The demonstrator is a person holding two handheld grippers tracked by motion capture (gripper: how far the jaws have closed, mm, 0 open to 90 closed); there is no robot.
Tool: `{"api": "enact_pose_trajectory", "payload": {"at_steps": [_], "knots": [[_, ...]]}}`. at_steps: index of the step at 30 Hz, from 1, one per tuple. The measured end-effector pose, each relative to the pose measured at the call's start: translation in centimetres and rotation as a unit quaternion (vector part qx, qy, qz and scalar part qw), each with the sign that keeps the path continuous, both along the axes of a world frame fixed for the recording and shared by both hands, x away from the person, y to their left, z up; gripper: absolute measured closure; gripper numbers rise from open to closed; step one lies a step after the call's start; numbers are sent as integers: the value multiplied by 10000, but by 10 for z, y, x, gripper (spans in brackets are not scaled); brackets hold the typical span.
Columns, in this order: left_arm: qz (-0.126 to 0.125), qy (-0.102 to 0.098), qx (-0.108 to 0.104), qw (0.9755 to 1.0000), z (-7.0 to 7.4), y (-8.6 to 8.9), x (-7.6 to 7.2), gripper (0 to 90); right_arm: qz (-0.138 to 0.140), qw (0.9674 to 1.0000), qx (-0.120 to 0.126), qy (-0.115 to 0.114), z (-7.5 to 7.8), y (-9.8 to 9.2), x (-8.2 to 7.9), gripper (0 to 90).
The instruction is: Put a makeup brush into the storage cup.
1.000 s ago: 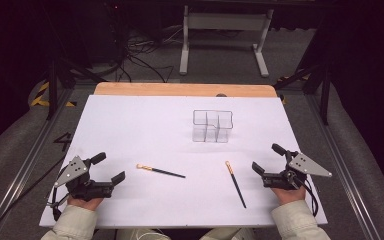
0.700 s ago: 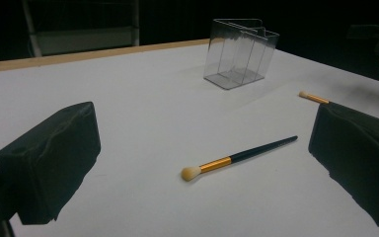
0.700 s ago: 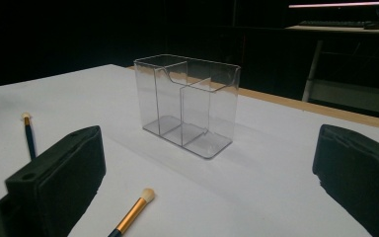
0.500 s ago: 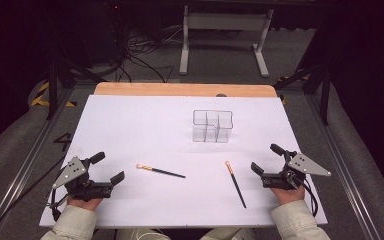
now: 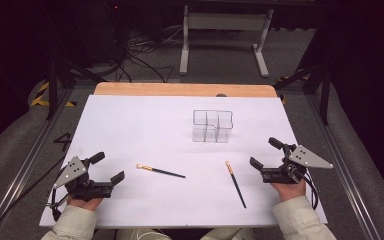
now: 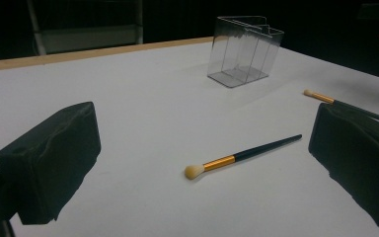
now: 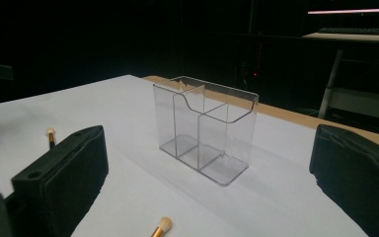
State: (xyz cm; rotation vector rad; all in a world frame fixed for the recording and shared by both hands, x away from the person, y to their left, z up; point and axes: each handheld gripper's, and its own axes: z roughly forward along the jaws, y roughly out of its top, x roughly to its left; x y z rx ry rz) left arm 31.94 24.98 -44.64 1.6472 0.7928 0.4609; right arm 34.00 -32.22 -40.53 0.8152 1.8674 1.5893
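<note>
Two makeup brushes with black handles and gold ferrules lie on the white table cover. One brush [image 5: 161, 171] [image 6: 242, 155] lies left of centre, just ahead of my left gripper [image 5: 109, 166] [image 6: 202, 128], which is open with nothing between its jaws. The other brush [image 5: 235, 184] [image 6: 321, 97] lies slanted, just left of my right gripper [image 5: 262, 151] [image 7: 205, 197], also open and empty. A clear plastic organizer [image 5: 212, 126] [image 6: 244, 49] [image 7: 205, 131] with several compartments stands upright and empty behind the brushes. In the right gripper view, two brush tips [image 7: 163, 226] [image 7: 51, 133] peek in.
The white cover [image 5: 140, 125] spans the table, with a wooden edge [image 5: 180, 90] at the far side. Beyond it are a dark floor, cables and a metal stand [image 5: 220, 40]. A person's hands and light sleeves [image 5: 300, 220] hold both grippers near the front edge.
</note>
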Motion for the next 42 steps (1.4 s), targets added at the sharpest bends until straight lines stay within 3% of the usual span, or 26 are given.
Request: {"api": "enact_pose_trajectory", "payload": {"at_steps": [9,12,21,24,42], "knots": [[11,-54,18,10000,0,-1,0,1,31,9999,102,11,9,1,3,19],[7,-68,31,10000,0,-1,-1,0,122,9998,85,160,11,3,7,19],[38,-73,70,9999,0,-1,-1,1,370,9992,-19,128,24,21,15,18],[43,-83,87,9999,0,-1,-1,0,533,9981,-154,264,30,35,21,10],[44,-92,147,9998,-1,-2,-1,0,1356,9891,-368,439,52,115,47,11]]}}
